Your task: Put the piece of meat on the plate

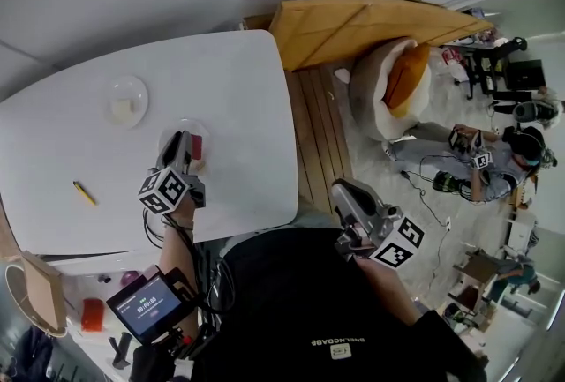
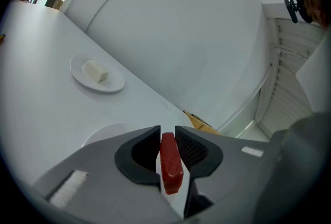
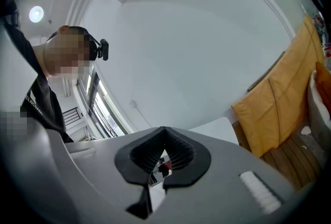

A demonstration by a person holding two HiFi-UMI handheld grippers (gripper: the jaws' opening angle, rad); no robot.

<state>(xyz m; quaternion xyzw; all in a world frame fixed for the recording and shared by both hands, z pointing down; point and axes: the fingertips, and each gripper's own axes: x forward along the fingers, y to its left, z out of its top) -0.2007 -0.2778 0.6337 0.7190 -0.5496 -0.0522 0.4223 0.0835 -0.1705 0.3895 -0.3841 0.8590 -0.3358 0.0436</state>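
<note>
The red piece of meat [image 2: 170, 165] is pinched upright between the jaws of my left gripper [image 2: 168, 135]. In the head view that gripper [image 1: 183, 142] hovers low over an empty white plate [image 1: 174, 131] near the middle of the white table [image 1: 238, 89], and the meat [image 1: 196, 147] shows at its right side. Beneath the jaws the plate [image 2: 106, 134] appears only as a faint round rim. My right gripper [image 1: 341, 189] is off the table to the right, over the floor, with its jaws [image 3: 164, 131] shut on nothing.
A second plate [image 1: 128, 98] with a white block [image 2: 96, 71] sits at the table's far left. A yellow pencil [image 1: 84, 193] lies near the front left edge. Tan cushions [image 1: 371, 23], a beanbag [image 1: 393, 85] and a seated person [image 1: 494, 160] are to the right.
</note>
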